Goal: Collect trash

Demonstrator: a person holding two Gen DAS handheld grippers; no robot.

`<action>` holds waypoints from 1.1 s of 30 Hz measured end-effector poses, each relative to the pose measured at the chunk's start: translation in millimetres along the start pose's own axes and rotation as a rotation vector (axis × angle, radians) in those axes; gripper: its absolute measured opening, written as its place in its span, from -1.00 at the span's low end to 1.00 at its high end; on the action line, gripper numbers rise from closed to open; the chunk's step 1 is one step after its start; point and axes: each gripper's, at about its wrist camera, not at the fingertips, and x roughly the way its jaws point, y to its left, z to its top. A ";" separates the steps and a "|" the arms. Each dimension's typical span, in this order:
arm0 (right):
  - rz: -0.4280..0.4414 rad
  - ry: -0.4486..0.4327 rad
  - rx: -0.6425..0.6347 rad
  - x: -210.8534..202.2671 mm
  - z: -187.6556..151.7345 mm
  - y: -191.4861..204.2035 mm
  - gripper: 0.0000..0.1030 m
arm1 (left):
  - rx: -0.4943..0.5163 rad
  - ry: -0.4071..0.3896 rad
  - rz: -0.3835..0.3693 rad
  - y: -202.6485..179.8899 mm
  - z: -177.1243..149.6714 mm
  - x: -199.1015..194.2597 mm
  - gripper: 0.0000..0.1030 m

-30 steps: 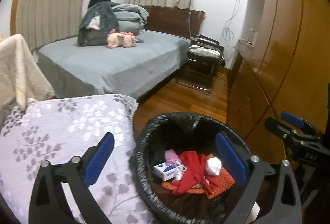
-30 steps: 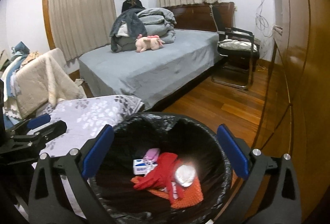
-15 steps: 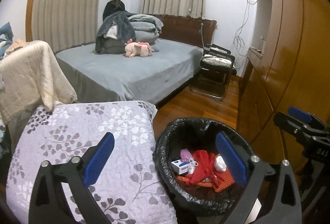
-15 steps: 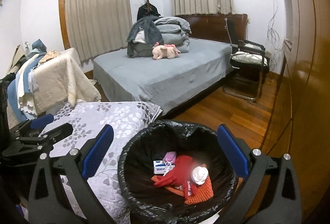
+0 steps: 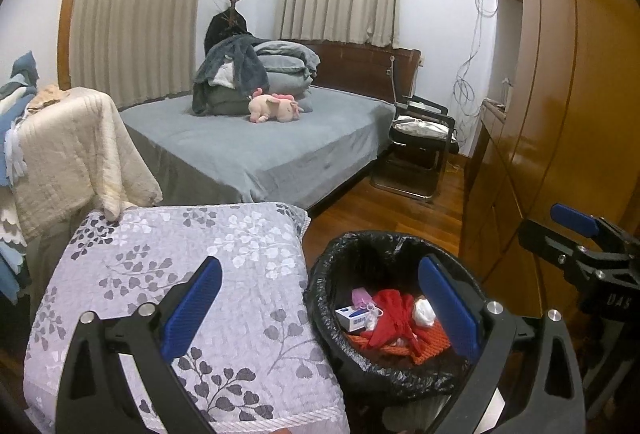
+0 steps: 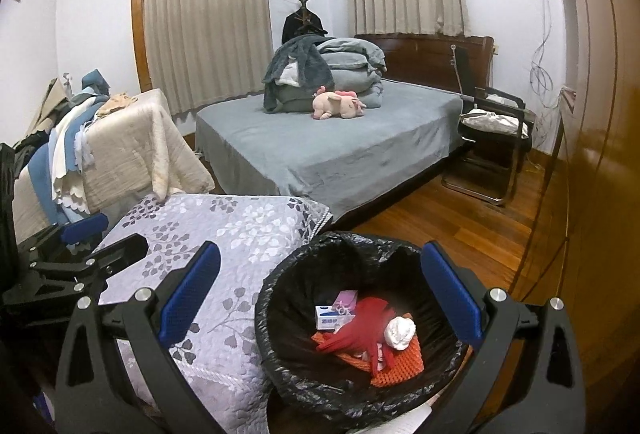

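Observation:
A bin lined with a black bag (image 5: 320,310) (image 6: 268,330) stands on the wooden floor beside a floral-covered surface. Inside lie red cloth (image 5: 390,318) (image 6: 356,330), an orange mesh piece (image 6: 400,364), a crumpled white wad (image 5: 425,312) (image 6: 400,330), a small white-and-blue box (image 5: 352,319) (image 6: 330,319) and a pink item (image 5: 360,294). My left gripper (image 5: 320,304) hangs open above the bin's left edge, holding nothing. My right gripper (image 6: 320,298) is open over the bin, empty as well. Each gripper shows at the edge of the other's view.
A lilac floral quilt (image 5: 180,274) covers a surface left of the bin. A grey bed (image 5: 260,150) with folded blankets and a pink plush pig (image 5: 274,108) lies beyond. A black chair (image 5: 420,142) stands by wooden wardrobes (image 5: 560,114). Draped cloths (image 5: 72,146) are at left.
Both grippers have risen and pulled back from the bin, so it looks smaller and more of the room shows. Both stay open. The bin's contents have not moved.

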 end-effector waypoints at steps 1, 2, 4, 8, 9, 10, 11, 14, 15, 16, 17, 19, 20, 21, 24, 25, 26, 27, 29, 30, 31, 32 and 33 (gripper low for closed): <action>0.002 0.000 -0.003 -1.0 -0.4 1.7 0.90 | -0.002 -0.002 0.004 0.8 -0.7 -2.8 0.88; 0.003 0.000 -0.005 -1.9 -0.8 3.3 0.90 | -0.003 -0.003 0.004 1.4 -0.8 -4.2 0.88; 0.004 -0.001 -0.013 -3.1 -1.2 7.0 0.90 | -0.007 -0.004 0.005 2.1 -1.9 -8.0 0.88; 0.011 -0.006 -0.021 -5.1 -2.2 12.4 0.90 | -0.013 -0.007 0.009 4.7 -4.3 -14.8 0.88; 0.013 -0.006 -0.023 -5.4 -1.9 12.4 0.90 | -0.014 -0.008 0.011 5.1 -4.8 -16.1 0.88; 0.016 -0.006 -0.025 -5.3 -2.4 14.2 0.89 | -0.015 -0.008 0.011 5.8 -5.2 -16.8 0.88; 0.018 -0.005 -0.027 -5.3 -3.0 15.9 0.89 | -0.016 -0.009 0.013 6.5 -5.5 -18.2 0.88; 0.024 -0.004 -0.029 -4.9 -3.1 18.7 0.90 | -0.018 -0.012 0.017 8.5 -6.4 -21.1 0.88; 0.027 -0.004 -0.031 -4.7 -3.0 19.9 0.89 | -0.019 -0.012 0.017 8.6 -6.5 -21.7 0.88; 0.028 -0.004 -0.033 -4.5 -3.0 21.2 0.89 | -0.020 -0.014 0.019 9.0 -6.7 -22.5 0.88; 0.029 -0.004 -0.036 -4.2 -3.1 21.9 0.90 | -0.021 -0.015 0.020 9.4 -6.7 -23.4 0.88; 0.031 -0.004 -0.039 -4.2 -3.0 23.5 0.89 | -0.023 -0.019 0.022 10.2 -6.8 -25.3 0.88; 0.032 -0.005 -0.040 -4.4 -2.9 24.0 0.89 | -0.025 -0.020 0.023 9.7 -6.7 -26.1 0.88; 0.033 -0.005 -0.039 -4.6 -3.0 24.8 0.89 | -0.026 -0.021 0.023 9.3 -6.5 -26.9 0.88; 0.037 -0.005 -0.040 -5.1 -2.0 25.4 0.90 | -0.026 -0.023 0.024 10.2 -6.1 -27.5 0.88; 0.037 -0.005 -0.042 -5.0 -1.8 25.9 0.90 | -0.027 -0.025 0.026 10.6 -5.7 -28.3 0.88; 0.037 -0.006 -0.045 -5.1 -1.8 26.8 0.90 | -0.029 -0.026 0.025 11.0 -5.3 -29.0 0.88; 0.038 -0.006 -0.046 -5.1 -1.9 27.9 0.90 | -0.028 -0.026 0.025 11.0 -5.5 -29.1 0.88; 0.041 -0.005 -0.047 -5.0 -1.7 28.9 0.89 | -0.026 -0.026 0.027 11.3 -5.5 -29.1 0.88; 0.042 -0.005 -0.048 -4.8 -1.7 28.7 0.90 | -0.026 -0.026 0.028 11.5 -5.2 -29.6 0.88; 0.042 -0.005 -0.048 -4.7 -1.6 28.9 0.90 | -0.027 -0.027 0.028 11.8 -4.5 -30.4 0.88; 0.042 -0.005 -0.048 -4.8 -1.5 29.2 0.90 | -0.027 -0.027 0.029 11.8 -4.0 -30.9 0.88; 0.042 -0.006 -0.048 -4.8 -1.3 29.3 0.90 | -0.026 -0.027 0.029 11.8 -4.4 -30.4 0.88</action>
